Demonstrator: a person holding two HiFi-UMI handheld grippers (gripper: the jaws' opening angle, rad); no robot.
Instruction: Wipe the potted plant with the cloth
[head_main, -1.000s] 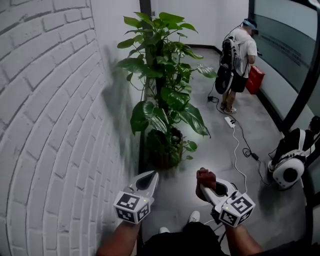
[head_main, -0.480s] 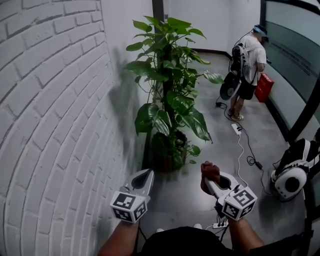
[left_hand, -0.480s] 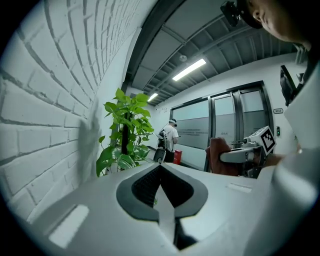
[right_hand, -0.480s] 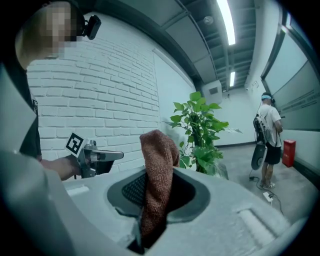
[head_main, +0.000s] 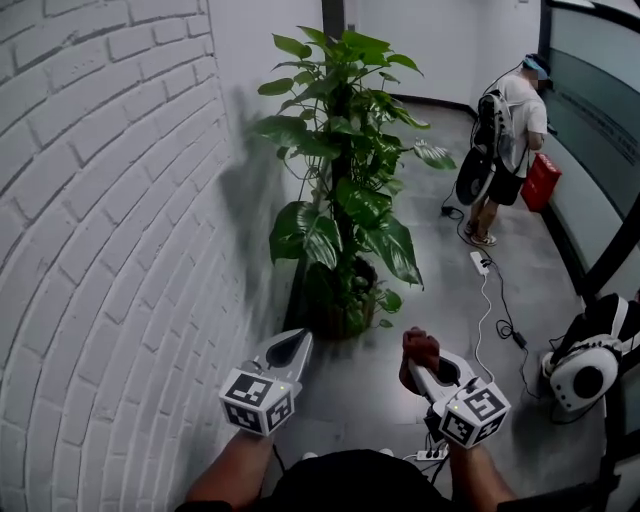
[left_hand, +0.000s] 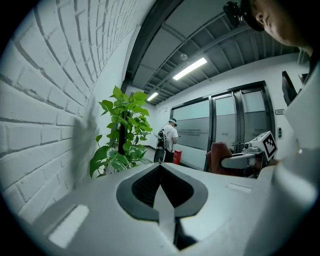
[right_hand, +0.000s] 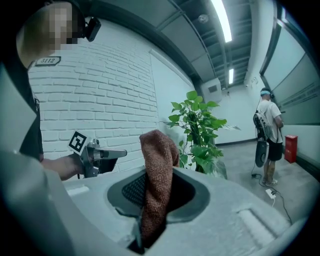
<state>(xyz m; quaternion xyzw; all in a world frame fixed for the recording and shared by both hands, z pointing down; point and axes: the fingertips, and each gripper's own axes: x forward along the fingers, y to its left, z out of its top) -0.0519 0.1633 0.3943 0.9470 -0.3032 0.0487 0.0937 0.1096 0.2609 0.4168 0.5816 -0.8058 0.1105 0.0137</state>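
In the upper middle of the head view, we see the potted plant (head_main: 340, 200) standing on the grey floor (head_main: 520, 420), close against the white brick wall (head_main: 100, 250), its broad green foliage spreading to the right. Below it, in the lower middle of the frame, the cloth (head_main: 418, 350), a reddish-brown knit, is pinched in the right claw (head_main: 416, 368). In the right gripper view we find the jaws closed on its bunched lower part, while its top sticks up free above them. The cloth is well apart from the plant. To its left, the left claw (head_main: 289, 347) points toward the plant's base; its jaws meet at the tip with nothing between them. In the upper right a person (head_main: 512, 120) stands with their back to us, beside a red object (head_main: 541, 182). A white cable (head_main: 485, 300) trails down the floor toward a white-and-black device (head_main: 578, 368) at the right edge.
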